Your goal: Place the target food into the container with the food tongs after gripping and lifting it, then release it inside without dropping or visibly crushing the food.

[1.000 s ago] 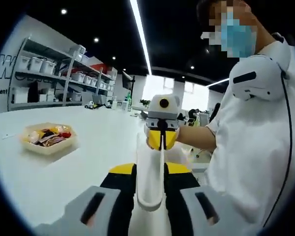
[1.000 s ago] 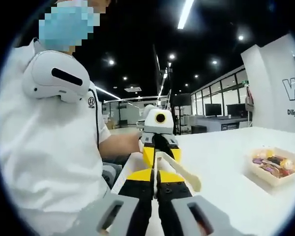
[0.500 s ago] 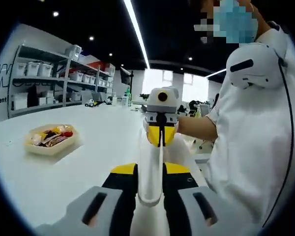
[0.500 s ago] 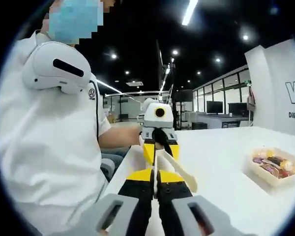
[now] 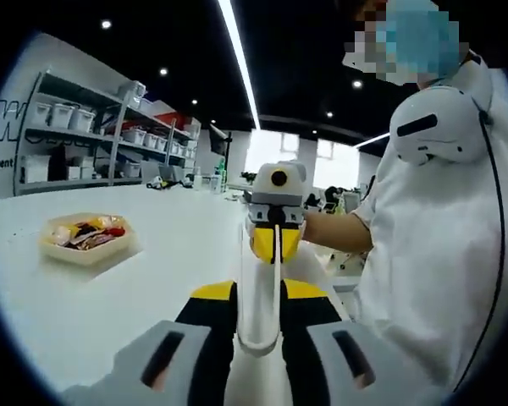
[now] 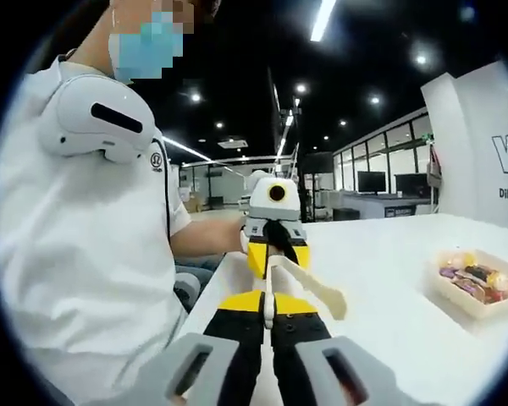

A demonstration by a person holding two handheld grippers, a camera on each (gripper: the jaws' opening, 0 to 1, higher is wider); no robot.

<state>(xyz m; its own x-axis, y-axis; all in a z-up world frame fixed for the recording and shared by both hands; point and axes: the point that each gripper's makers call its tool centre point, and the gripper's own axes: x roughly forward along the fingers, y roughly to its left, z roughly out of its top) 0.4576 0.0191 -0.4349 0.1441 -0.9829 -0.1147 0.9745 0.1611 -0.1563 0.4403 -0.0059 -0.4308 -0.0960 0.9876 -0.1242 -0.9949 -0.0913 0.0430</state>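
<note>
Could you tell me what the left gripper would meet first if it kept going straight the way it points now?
Probably the right gripper, facing it head-on. The left gripper is shut on the white tongs, which reach toward it; depth is unclear.

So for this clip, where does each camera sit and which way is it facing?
Left gripper view: rides on the left claw, looking along the white food tongs it holds toward the right claw and the person's white shirt; the food tray sits on the white table.
Right gripper view: rides on the right claw, facing the left claw, the tongs and shirt.
Shared: the two cameras face each other; both show tongs, tray, table.
</note>
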